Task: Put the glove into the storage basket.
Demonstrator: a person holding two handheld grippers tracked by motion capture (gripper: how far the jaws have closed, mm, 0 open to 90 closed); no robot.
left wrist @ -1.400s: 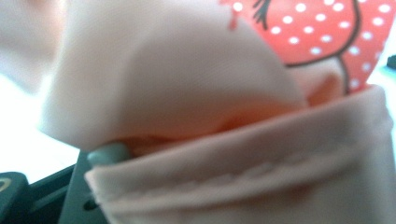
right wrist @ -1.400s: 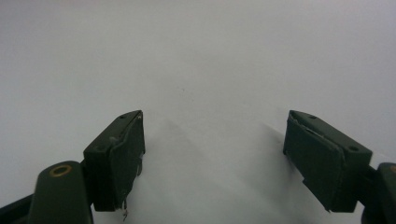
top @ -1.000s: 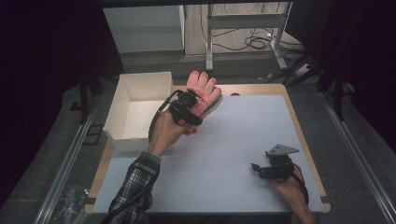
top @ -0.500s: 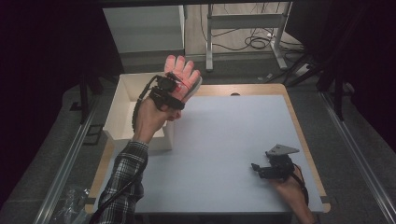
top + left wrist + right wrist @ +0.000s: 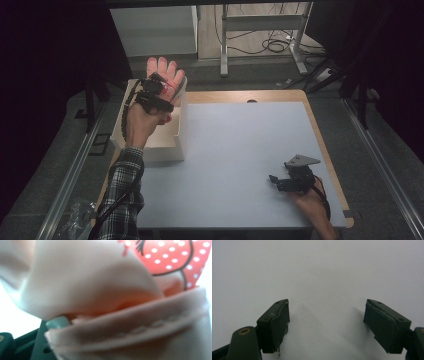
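I hold a pink glove [image 5: 165, 74] in the left gripper [image 5: 152, 95], raised over the far end of the white box [image 5: 165, 147]; the jaws are clamped on its hemmed cuff, as the left gripper view shows — pale fabric [image 5: 100, 310] bunched right against the lens, with a red, white-dotted print [image 5: 170, 257] higher up. The right gripper [image 5: 284, 181] rests low on the pale mat [image 5: 235, 150], well apart from the box toward its near right; its jaws stand wide with nothing between them.

What worries me: the grip seems to catch just the cuff edge, so I judge a quick swing could let the fabric slide out, and the glove would drop outside the box rather than in it; the fingers might also snag on the box's wall if I lower it crooked — the box looks light, and a drag could shove it.

The glove's long axis runs cuff to fingertips; the cuff sits at the jaws, and the fingers point up and away from me, beyond the box's far wall.
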